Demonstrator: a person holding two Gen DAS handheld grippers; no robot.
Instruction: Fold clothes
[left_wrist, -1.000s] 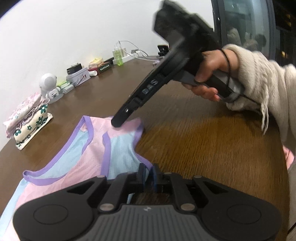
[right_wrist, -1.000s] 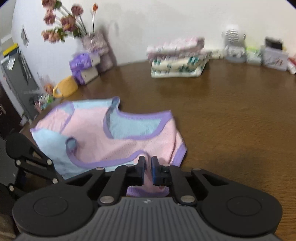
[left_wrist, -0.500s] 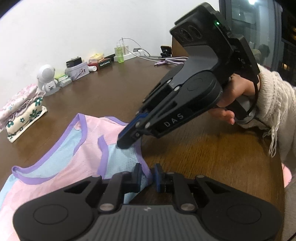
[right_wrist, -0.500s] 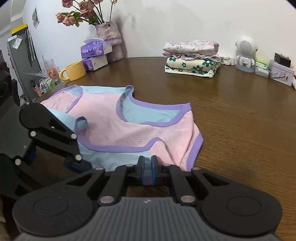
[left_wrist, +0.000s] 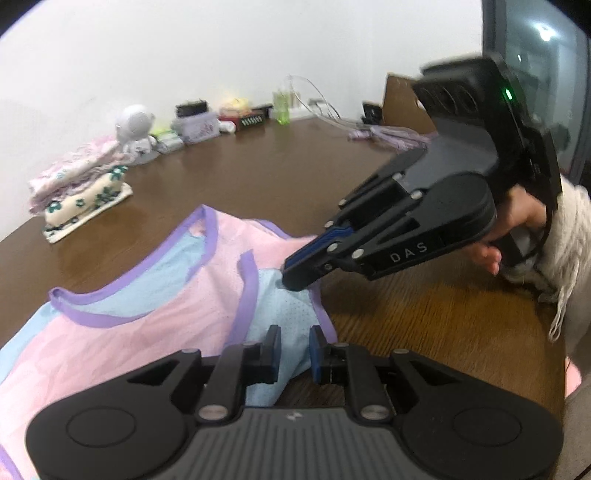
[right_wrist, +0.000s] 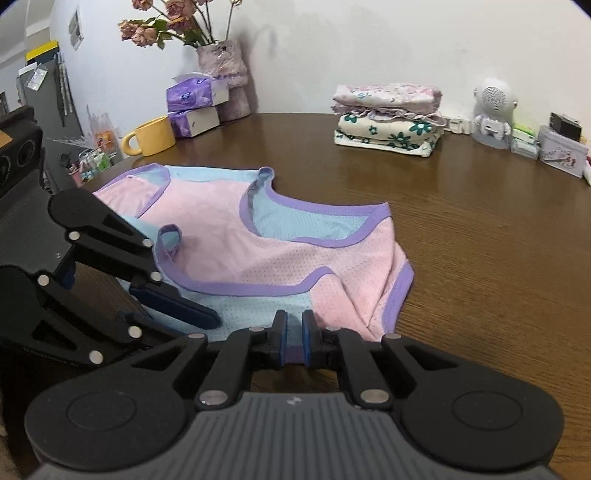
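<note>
A pink and light-blue mesh vest (right_wrist: 258, 258) with purple binding lies spread on the brown wooden worktop (right_wrist: 498, 266), at its near edge. The right tongs (right_wrist: 293, 338) are pinched narrowly on the vest's purple hem at its near corner. The left tongs (left_wrist: 293, 350) are opening; a fold of light-blue mesh lies between their fingers (left_wrist: 273, 349), and whether the pads press on it cannot be told. Seen from the left wrist, the right tongs are carried by a hand (left_wrist: 517, 229) in a cream knitted sleeve (left_wrist: 569, 236). A stack of folded floral garments (right_wrist: 388, 118) sits near the wall, well apart from the vest.
</note>
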